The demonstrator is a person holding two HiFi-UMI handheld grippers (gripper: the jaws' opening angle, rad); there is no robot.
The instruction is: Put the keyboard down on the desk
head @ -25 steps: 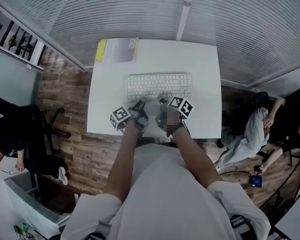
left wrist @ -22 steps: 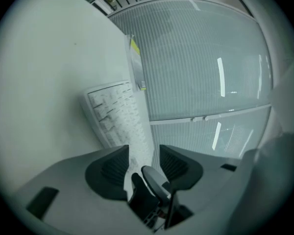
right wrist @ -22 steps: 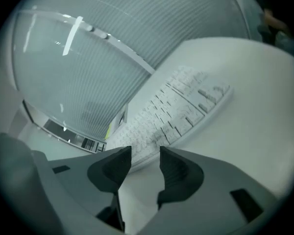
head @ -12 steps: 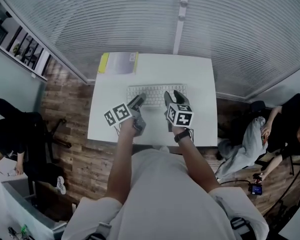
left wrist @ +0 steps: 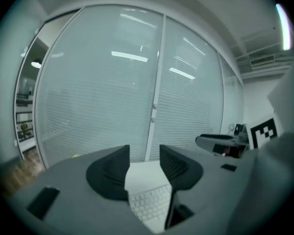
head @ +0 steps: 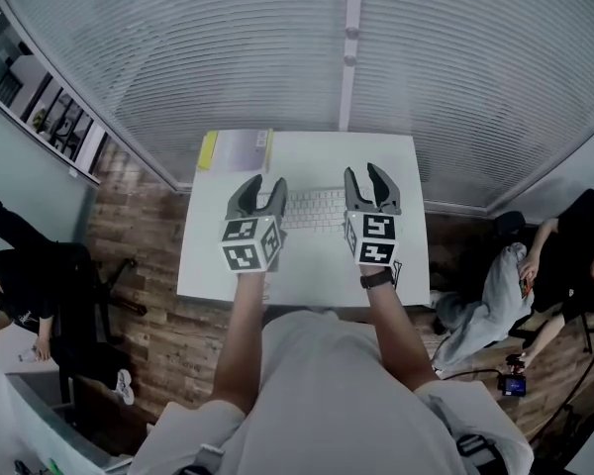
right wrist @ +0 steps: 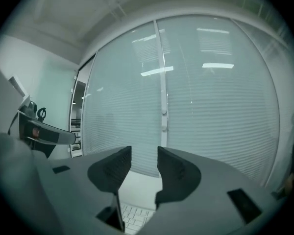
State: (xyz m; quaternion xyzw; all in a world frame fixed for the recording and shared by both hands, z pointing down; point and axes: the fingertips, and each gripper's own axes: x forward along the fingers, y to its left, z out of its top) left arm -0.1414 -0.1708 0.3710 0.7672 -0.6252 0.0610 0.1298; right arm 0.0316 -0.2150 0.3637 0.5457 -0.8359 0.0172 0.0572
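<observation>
Head view: white desk sitting mid-frame below blinds wall; keyboard lying flat at desk centre, between left gripper and right gripper.
Left gripper view: jaws standing apart, gripping nothing; keyboard showing bottom centre.
Right gripper view: jaws standing apart, empty.

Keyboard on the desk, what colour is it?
White; the flat rectangular keyboard shows best in the head view.

Left forearm and right forearm reach up the middle of the frame. Left tongs and right tongs are level, jaws apart on both (nothing pinched).
</observation>
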